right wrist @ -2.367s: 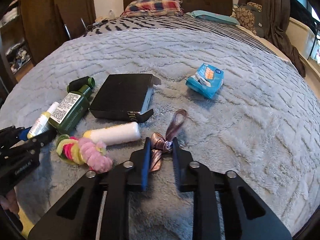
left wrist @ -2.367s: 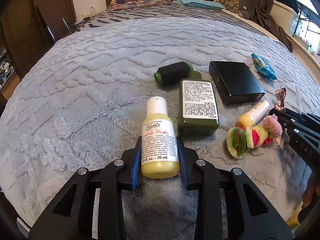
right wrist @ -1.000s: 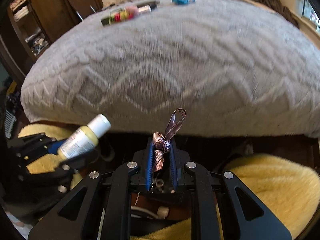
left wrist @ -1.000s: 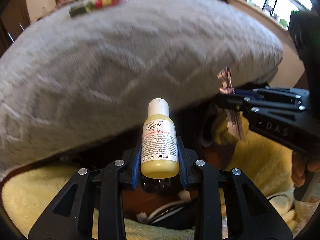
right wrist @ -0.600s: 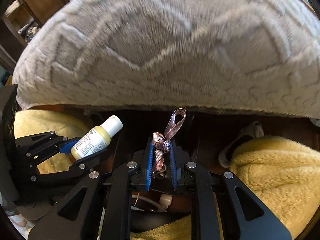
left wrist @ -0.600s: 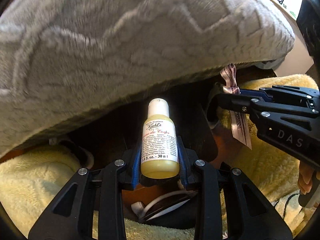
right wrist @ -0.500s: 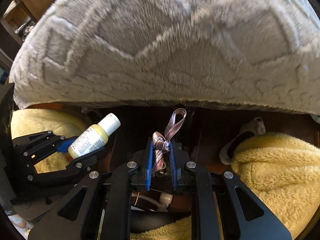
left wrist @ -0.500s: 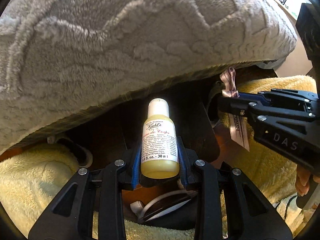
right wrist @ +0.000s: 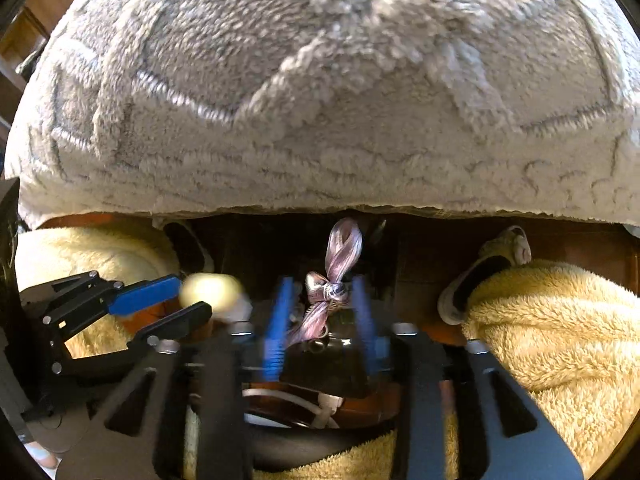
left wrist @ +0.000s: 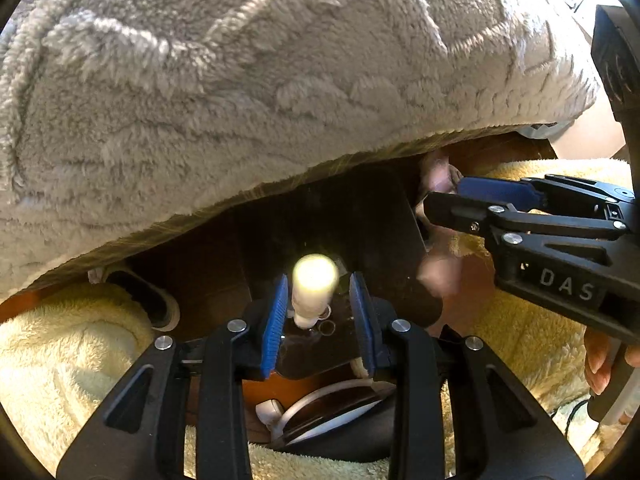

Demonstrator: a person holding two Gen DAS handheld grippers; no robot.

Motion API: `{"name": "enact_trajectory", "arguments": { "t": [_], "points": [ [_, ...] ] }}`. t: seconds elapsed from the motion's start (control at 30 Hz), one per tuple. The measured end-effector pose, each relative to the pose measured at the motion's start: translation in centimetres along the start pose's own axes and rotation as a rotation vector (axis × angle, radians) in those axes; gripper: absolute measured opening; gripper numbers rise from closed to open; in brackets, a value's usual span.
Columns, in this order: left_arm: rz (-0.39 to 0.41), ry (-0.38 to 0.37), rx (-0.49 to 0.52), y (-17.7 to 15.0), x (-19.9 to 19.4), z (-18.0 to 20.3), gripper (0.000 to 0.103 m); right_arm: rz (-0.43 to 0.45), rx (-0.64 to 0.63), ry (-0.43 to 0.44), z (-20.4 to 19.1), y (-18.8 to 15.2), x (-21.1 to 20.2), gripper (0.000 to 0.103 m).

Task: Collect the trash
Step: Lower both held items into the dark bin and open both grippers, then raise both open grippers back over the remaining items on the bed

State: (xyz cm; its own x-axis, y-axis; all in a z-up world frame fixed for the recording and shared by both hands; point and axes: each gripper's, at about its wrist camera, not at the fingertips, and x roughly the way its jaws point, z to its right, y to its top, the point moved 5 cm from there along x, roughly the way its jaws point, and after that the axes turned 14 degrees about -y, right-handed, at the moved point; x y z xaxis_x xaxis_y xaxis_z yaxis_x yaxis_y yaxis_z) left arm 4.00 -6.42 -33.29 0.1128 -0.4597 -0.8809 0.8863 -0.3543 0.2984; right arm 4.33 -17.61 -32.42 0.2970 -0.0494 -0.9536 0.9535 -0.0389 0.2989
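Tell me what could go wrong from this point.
1. The yellow bottle is a blur, loose between the open left tongs; it may bounce off the dark bin onto the yellow rug or into the slipper.
2. The light ribbon between the open right tongs may drift or snag on a pad instead of dropping in.

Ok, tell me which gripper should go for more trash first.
Left, probably. The left gripper stands open and the bottle looks clear of both pads; the right gripper, also open, has the ribbon hanging between its pads.
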Motion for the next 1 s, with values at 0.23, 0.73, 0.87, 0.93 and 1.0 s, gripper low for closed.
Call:
{"name": "enact_trajectory", "arguments": {
  "t": [0.23, 0.73, 0.87, 0.93, 1.0],
  "points": [
    [0.068, 0.038, -0.001, 0.6, -2.9, 0.2, 0.049, 0.083, 0.042, -0.023, 1.7, 1.1, -3.4, 0.064],
    [0.328, 0.126, 0.03, 3.8, -14.7, 0.6, 0.089, 0.351, 0.117, -0.083, 5.8, 4.5, -14.2, 0.094],
    [0.369, 0.195, 0.024, 5.7, -16.8, -0.9, 0.091, 0.386, 0.1, -0.087, 5.2, 6.7, -14.9, 0.096],
    [0.379, 0.223, 0.008, 7.0, -17.4, -2.0, 0.091, 0.398, 0.076, -0.098, 4.5, 8.4, -15.1, 0.096],
    [0.386, 0.237, 0.002, 8.1, -18.2, -3.0, 0.091, 0.403, 0.063, -0.096, 3.7, 9.8, -15.1, 0.096]
  ]
}}
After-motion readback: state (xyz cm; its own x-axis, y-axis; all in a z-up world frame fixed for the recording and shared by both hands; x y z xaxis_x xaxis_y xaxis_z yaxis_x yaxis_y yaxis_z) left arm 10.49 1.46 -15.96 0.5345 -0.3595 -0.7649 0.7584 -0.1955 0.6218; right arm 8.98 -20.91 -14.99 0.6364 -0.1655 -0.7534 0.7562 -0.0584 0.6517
